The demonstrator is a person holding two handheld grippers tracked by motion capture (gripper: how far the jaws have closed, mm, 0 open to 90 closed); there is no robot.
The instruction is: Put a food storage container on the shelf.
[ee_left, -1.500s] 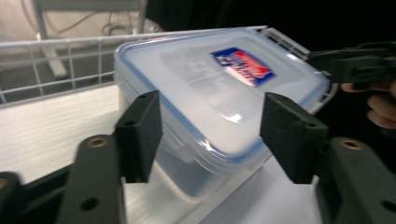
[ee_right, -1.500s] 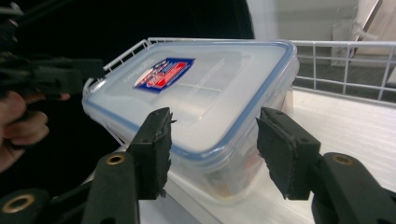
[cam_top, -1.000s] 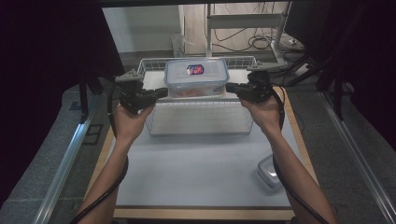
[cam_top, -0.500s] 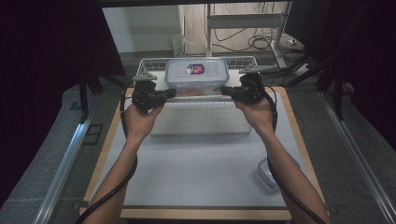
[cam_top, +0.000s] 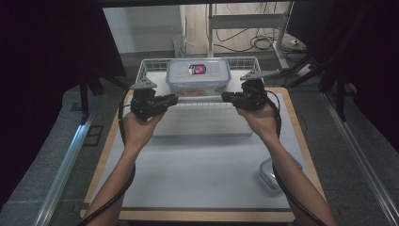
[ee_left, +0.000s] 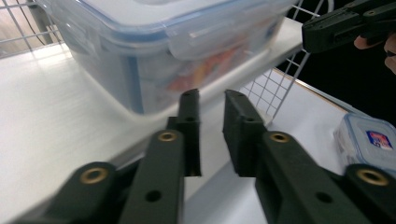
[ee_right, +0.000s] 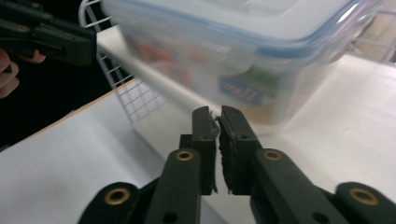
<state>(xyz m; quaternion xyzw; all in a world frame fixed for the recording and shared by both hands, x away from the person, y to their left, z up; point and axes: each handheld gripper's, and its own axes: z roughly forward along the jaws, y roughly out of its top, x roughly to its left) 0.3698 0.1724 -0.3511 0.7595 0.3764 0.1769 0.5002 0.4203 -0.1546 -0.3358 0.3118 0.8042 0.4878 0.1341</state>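
Table [cam_top: 202, 160]: one wire basket [cam_top: 150, 66], two lidded containers [cam_top: 198, 75] [cam_top: 277, 173]; two grippers [cam_top: 173, 99] [cam_top: 227, 97], jaws just parting, empty.

A white mat [cam_top: 197, 160] covers the middle of the frame, lying on a wooden table [cam_top: 295, 123] whose edge shows along the right and bottom. At lower right a small lidded plastic box [cam_top: 270, 175] sits on the mat — partly hidden by a forearm. In the left gripper view the same small box [ee_left: 369, 145] appears at the right edge, a red-and-blue label on its lid. Cables [cam_top: 263, 43] trail across the floor at upper centre — beside a metal stand [cam_top: 282, 47].
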